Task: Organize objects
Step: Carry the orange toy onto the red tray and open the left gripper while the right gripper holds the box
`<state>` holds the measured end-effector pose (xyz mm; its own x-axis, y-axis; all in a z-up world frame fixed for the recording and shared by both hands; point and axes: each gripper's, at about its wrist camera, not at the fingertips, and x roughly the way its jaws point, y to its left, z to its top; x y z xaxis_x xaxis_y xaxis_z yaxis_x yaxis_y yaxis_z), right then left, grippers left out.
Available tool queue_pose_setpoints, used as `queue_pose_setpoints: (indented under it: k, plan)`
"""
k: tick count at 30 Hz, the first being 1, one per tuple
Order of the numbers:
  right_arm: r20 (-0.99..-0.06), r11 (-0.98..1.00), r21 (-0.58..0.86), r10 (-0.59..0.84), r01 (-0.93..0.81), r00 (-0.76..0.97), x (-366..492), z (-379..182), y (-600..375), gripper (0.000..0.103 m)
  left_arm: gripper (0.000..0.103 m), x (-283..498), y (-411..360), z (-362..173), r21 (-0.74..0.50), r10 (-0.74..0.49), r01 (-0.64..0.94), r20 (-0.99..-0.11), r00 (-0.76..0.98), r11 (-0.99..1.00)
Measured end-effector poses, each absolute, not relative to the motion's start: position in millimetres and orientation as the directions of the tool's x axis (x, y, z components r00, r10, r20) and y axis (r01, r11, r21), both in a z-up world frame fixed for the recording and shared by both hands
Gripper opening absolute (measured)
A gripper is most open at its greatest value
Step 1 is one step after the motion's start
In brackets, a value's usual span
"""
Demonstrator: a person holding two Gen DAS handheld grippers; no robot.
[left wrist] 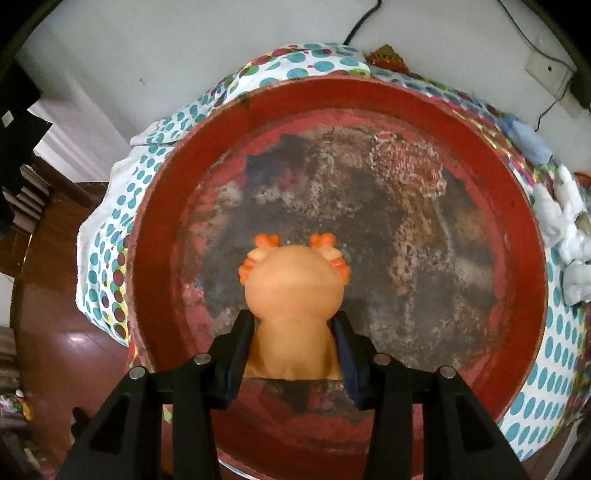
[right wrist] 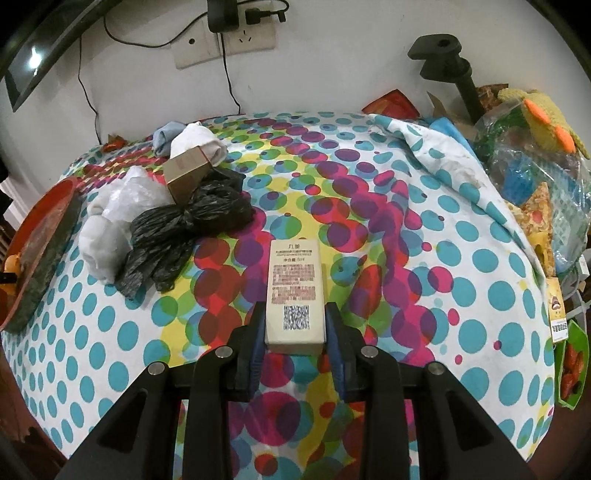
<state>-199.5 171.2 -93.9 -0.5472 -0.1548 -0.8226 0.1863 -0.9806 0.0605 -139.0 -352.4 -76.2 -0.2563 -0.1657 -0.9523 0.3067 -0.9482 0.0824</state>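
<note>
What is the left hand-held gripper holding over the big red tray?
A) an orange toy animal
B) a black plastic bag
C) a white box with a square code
A: the left hand-held gripper pinches the orange toy animal above the red tray.

Wall sockets at 12 o'clock with charger plugged in; black stand at 1 o'clock; wood floor at 9 o'clock.
</note>
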Motion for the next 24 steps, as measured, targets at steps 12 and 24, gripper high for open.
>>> queue_pose_setpoints:
  k: [12, 24]
  plan:
    - [-0.826, -0.982, 0.005, -0.11, 0.188, -0.552, -207, -96, 161, 0.028, 0.046, -141, -374, -77, 0.113, -0.202, 0.327, -0.946, -0.253, -0.938]
    - [-0.811, -0.985, -0.031, -0.073, 0.168, -0.58, -197, -84, 160, 0.028, 0.057, -121, -368, -61, 0.136, -0.239, 0.33, -0.924, -0.297, -0.934]
